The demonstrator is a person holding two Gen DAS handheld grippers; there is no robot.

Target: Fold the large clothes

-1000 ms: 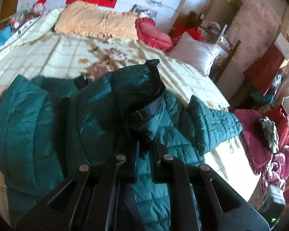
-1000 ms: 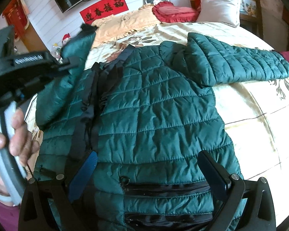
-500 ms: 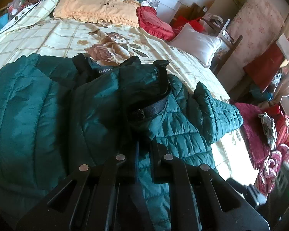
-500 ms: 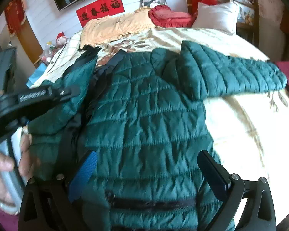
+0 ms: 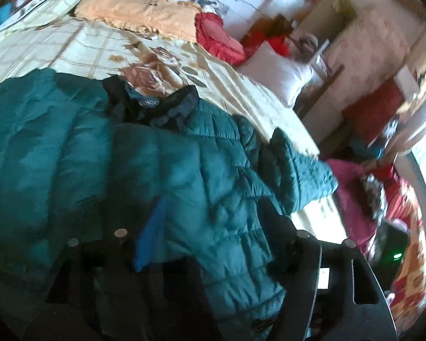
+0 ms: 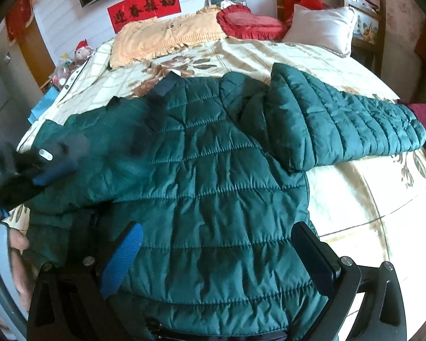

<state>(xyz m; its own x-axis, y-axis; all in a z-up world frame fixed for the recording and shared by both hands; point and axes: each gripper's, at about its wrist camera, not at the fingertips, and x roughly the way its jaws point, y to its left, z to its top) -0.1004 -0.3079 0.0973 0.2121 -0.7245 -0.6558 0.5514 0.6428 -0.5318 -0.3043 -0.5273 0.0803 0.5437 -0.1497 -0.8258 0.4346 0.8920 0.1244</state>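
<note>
We work over a wide bed [image 6: 355,204] covered by a cream bedspread with a checked pattern and brown flowers. At its head lie an orange fringed pillow [image 6: 162,39], a red heart-shaped cushion [image 6: 250,24] and a white pillow [image 6: 321,27]. A red banner with gold characters [image 6: 144,10] hangs on the white panelled wall, below a dark screen.

The teal quilted jacket [image 6: 213,193] lies spread on the bed, dark collar toward the pillows. One sleeve [image 6: 349,125] stretches out flat to the right across the bedspread. The left part of the jacket is folded over the front and looks bunched.

The right tongs [image 6: 217,253] stand wide apart just above the lower part of the jacket; we see nothing clamped between them. The left tongs [image 5: 210,236] are opening over the folded-over fabric; the pads press on nothing.

Only the right wrist view shows the left tool from outside, blurred at the left edge, with fingers [image 6: 17,244] on a grey handle. Only the left wrist view shows the collar label [image 5: 148,103] and the cluttered red and pink textiles [image 5: 355,182] beside the bed.
</note>
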